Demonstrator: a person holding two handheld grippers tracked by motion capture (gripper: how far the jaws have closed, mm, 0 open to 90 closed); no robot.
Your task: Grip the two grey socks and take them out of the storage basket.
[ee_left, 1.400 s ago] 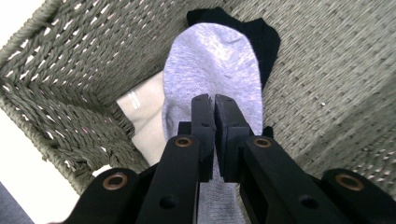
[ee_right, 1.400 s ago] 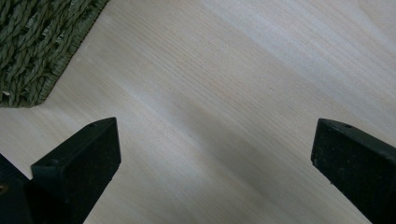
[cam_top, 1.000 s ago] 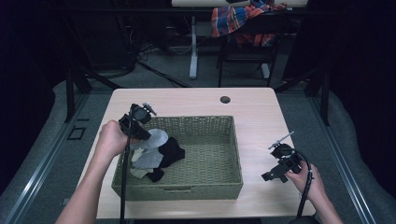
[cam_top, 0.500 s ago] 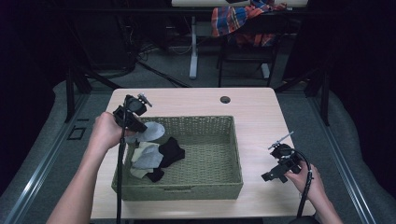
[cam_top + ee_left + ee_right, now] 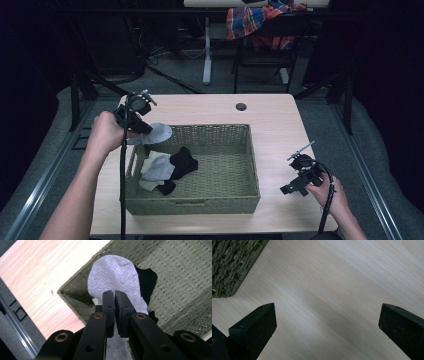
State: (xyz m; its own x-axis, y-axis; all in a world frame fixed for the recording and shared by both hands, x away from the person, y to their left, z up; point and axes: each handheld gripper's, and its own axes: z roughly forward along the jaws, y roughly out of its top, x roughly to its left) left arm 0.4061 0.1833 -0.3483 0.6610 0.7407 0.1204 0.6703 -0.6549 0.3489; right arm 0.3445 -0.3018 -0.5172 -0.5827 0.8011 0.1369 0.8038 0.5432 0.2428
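Observation:
My left gripper (image 5: 141, 127) is shut on a light grey sock (image 5: 156, 133) and holds it in the air above the back left corner of the green woven basket (image 5: 235, 196). In the left gripper view the jaws pinch the grey sock (image 5: 113, 277), which hangs over the basket's corner (image 5: 72, 295). Inside the basket lie a black sock (image 5: 182, 162) and a pale sock (image 5: 156, 167). My right gripper (image 5: 295, 186) rests low at the table's right front, jaws wide open over bare wood (image 5: 332, 302), nothing between them.
The basket stands mid-table on a light wooden table (image 5: 280, 115) with a small dark grommet (image 5: 241, 106) near its back edge. Bare wood lies to the basket's left and right. A plaid cloth (image 5: 260, 22) hangs on a chair behind the table.
My left gripper has lifted the grey sock up out of the basket and drawn it toward the basket's back left corner. The right gripper has stayed put.

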